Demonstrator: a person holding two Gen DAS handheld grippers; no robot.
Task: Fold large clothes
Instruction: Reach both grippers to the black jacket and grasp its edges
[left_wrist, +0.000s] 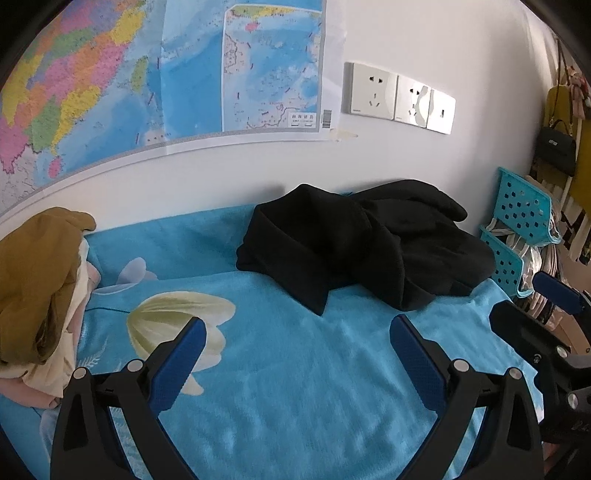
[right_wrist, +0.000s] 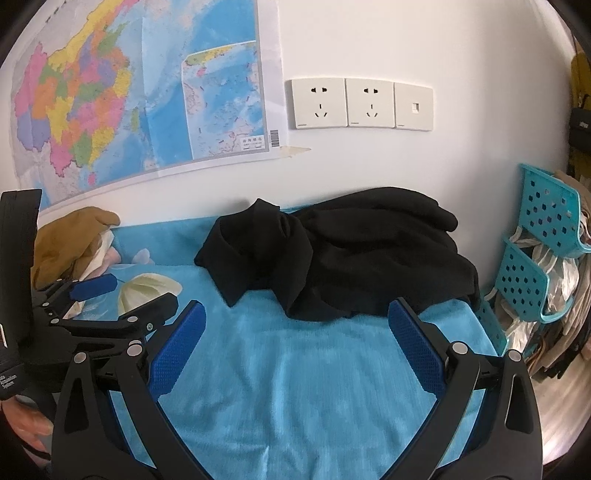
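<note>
1. The left tongs are spread wide with nothing between the blue pads, hanging over the near part of the bed; the right tongs stand just as wide apart and just as empty, a little to the right.
2. Neither pair touches cloth. I'd judge the folding has not begun: no crease, no flattened panel, nothing stacked.
3. The task's thing, a large black, soft, fleecy garment, lies crumpled in a heap at the far right of the bed, against the white wall, beyond both tongs.
4. Everything is left to do: take it up, spread it out on the turquoise flower-printed blanket, then fold.
5. Which part of the heap is sleeve, collar or hem I cannot make out; it is too dark and bunched, and it might even be two pieces.
6. At the far left lies a mustard-brown and cream bundle of cloth, partly cut off by the frame edge; whether it is folded I cannot tell.
</note>
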